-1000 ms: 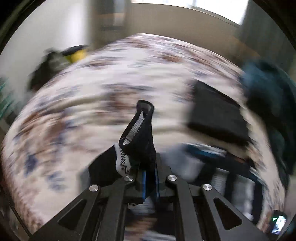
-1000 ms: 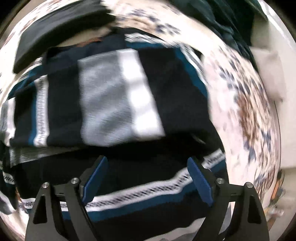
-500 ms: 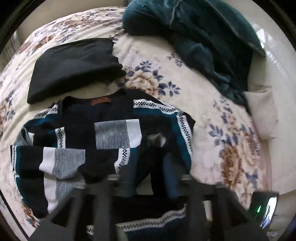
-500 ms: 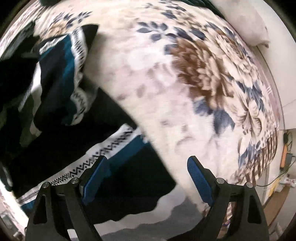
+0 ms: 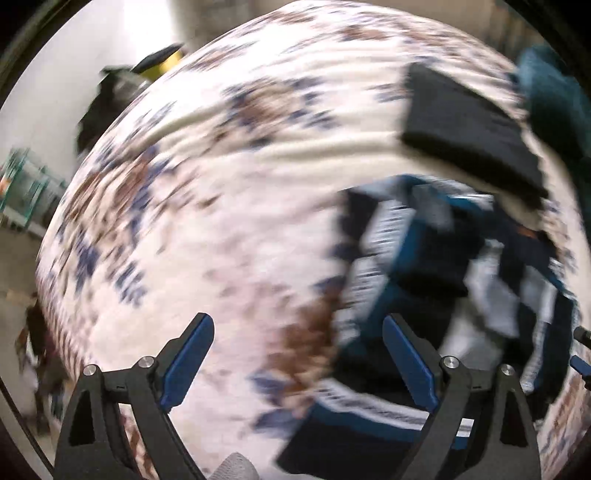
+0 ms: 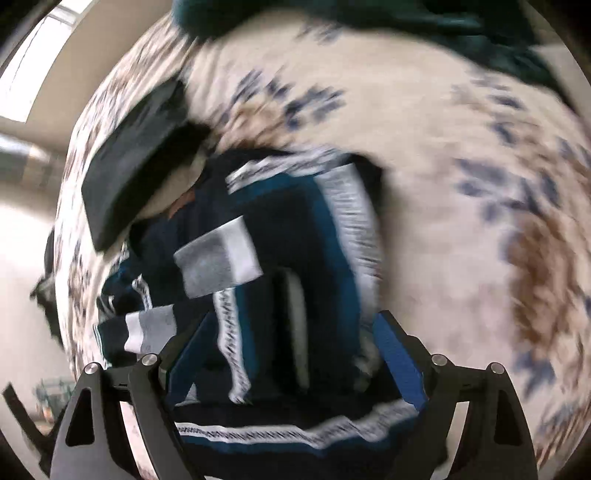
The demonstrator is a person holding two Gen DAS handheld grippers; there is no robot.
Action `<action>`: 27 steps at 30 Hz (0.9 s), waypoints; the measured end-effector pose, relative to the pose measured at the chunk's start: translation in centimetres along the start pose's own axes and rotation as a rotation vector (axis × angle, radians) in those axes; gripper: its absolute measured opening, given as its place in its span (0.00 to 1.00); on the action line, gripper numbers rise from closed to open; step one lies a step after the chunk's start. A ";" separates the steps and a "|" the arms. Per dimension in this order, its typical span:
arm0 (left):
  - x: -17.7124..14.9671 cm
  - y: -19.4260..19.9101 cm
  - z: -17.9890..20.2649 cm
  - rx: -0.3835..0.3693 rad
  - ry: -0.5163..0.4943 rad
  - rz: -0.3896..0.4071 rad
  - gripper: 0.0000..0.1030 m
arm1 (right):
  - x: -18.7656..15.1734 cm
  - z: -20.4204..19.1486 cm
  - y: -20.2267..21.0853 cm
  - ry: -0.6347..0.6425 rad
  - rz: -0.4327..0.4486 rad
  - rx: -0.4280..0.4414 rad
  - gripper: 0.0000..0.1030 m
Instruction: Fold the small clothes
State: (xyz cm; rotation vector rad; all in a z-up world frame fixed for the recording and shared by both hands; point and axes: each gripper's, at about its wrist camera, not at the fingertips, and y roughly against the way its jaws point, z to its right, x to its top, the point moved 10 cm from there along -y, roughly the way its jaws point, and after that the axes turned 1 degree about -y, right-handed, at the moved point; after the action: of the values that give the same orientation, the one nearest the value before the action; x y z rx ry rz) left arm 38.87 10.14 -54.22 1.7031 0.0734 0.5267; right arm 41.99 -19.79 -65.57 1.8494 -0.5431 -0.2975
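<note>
A small dark-navy sweater [image 6: 295,266] with teal, white and grey bands lies partly folded on the floral bedspread [image 6: 461,184]. In the left wrist view the sweater [image 5: 443,277] lies at the right. My left gripper [image 5: 299,354] is open and empty, over bare bedspread [image 5: 203,221] just left of the sweater's edge. My right gripper [image 6: 291,354] is open and empty, hovering over the sweater's lower part. Both views are motion-blurred.
A folded black garment [image 5: 469,125] lies on the bed beyond the sweater; it also shows in the right wrist view [image 6: 136,155]. A dark teal blanket [image 6: 406,22] is heaped at the far side. A dark bag [image 5: 107,107] sits off the bed's far left.
My left gripper was shut on a sweater cuff a second ago; it has let go and now stands open, swung left of the sweater. My right gripper stayed open and swung back over the sweater.
</note>
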 end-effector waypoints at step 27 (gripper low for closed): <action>3.1 -6.8 4.7 -0.333 0.168 -0.090 0.89 | 4.8 -2.8 2.5 0.216 0.030 -0.230 0.50</action>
State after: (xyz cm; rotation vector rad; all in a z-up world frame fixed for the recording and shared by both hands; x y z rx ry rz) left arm 45.06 8.29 -60.28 1.3232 0.1727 0.5790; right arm 46.81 -20.57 -61.94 1.6246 -0.3704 -0.1317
